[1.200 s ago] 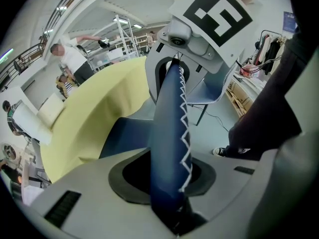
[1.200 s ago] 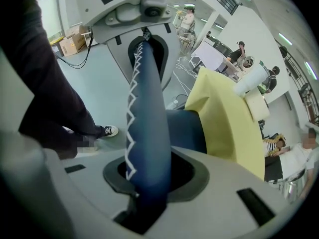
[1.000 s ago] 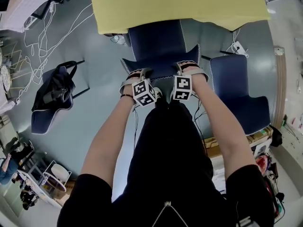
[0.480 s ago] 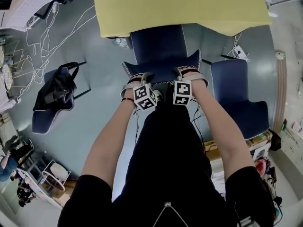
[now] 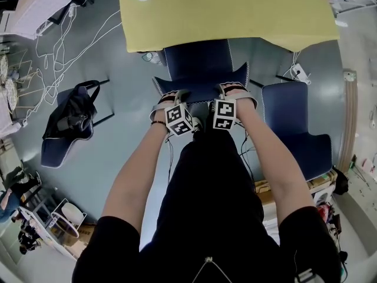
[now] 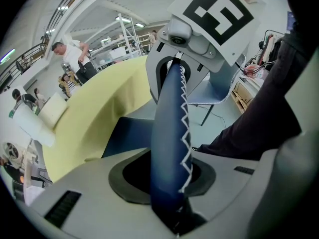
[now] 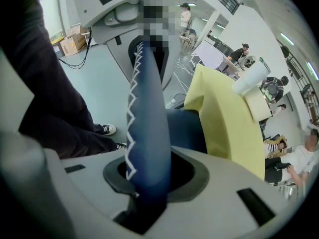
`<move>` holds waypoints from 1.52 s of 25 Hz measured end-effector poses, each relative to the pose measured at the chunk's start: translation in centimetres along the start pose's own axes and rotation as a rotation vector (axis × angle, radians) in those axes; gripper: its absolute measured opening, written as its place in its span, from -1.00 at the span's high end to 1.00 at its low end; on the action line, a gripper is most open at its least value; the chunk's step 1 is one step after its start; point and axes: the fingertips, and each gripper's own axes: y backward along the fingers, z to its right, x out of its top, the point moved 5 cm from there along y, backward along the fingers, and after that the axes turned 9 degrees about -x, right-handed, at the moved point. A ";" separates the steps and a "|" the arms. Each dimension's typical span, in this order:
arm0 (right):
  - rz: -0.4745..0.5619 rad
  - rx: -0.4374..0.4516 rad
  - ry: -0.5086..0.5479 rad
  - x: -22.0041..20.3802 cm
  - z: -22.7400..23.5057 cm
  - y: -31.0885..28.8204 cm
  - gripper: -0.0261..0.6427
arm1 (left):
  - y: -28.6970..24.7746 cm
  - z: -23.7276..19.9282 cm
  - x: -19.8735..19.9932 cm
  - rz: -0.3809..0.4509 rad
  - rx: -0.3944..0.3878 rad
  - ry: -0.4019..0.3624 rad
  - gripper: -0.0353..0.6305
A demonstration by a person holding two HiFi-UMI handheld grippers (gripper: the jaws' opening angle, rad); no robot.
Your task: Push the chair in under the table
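Your left claw (image 5: pixel 169 96) and right claw (image 5: pixel 234 89) both clench the chair (image 5: pixel 197 61) back; the bench (image 5: pixel 235 10) lies straight ahead.

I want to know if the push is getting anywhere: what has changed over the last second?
The chair slid a little further under the table; less of it shows past the yellow edge. Both hands went forward with it. Nothing was taken hold of or let go: the left gripper and right gripper stay clamped on the backrest. The spare chair did not move.
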 end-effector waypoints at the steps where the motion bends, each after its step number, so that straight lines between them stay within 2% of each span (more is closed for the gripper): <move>1: 0.000 0.001 -0.001 0.0 0.8 -0.3 0.61 | 0.0 -0.8 0.1 0.001 0.001 0.000 0.60; 30: 0.024 -0.027 0.039 -1.1 14.9 -6.0 0.61 | -0.9 -15.6 2.8 0.009 0.032 0.028 0.60; 38: 0.028 -0.024 0.056 -1.1 15.7 -6.4 0.61 | -0.9 -16.6 2.8 0.008 0.019 0.029 0.60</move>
